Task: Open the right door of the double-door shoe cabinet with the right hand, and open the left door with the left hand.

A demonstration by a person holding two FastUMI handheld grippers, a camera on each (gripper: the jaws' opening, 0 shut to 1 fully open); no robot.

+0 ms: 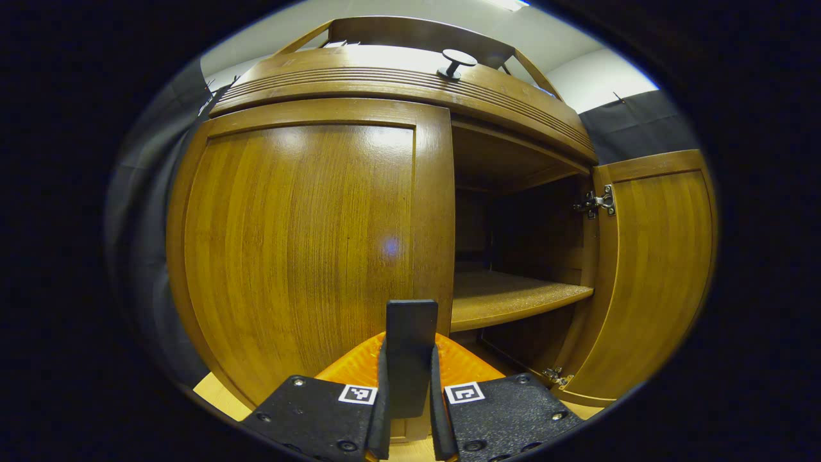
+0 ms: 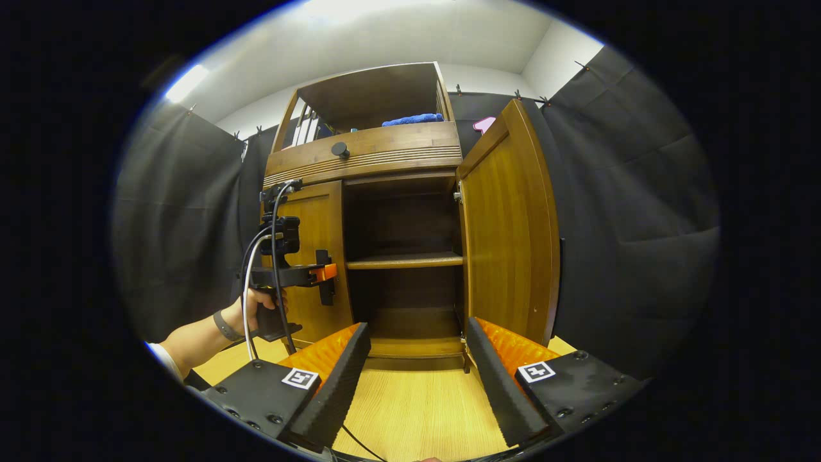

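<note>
Black cloth walls the booth; wooden shoe cabinet (image 2: 385, 192) stands on a pale wood floor (image 2: 417, 398).

Left side first: left door (image 1: 301, 237) is shut, flat against the frame. Left tongs (image 1: 408, 378) sit right at its free edge, closed on the dark vertical handle (image 1: 410, 350) at 12 o'clock from the camera, both fingers pressing its sides. In the right gripper view the same tongs (image 2: 326, 274) show at 9 o'clock, a hand (image 2: 260, 307) holding the grip, tips on the handle (image 2: 326, 277) at the door's inner edge.

Handle's long axis is vertical, same as the door's. Hinge line looks to be on the far left edge, so the pull should arc outward and toward the left, my judgement.

Middle: open bay with one shelf (image 2: 404, 260).

Right side: right door (image 2: 510, 224) is swung wide, edge pointing out of the cabinet toward the camera, hinge (image 1: 596, 203) exposed. Right tongs (image 2: 417, 378) are spread wide, holding nothing, near the floor, clear of that door.

Right half looks done; left is gripped, not yet swung.
</note>
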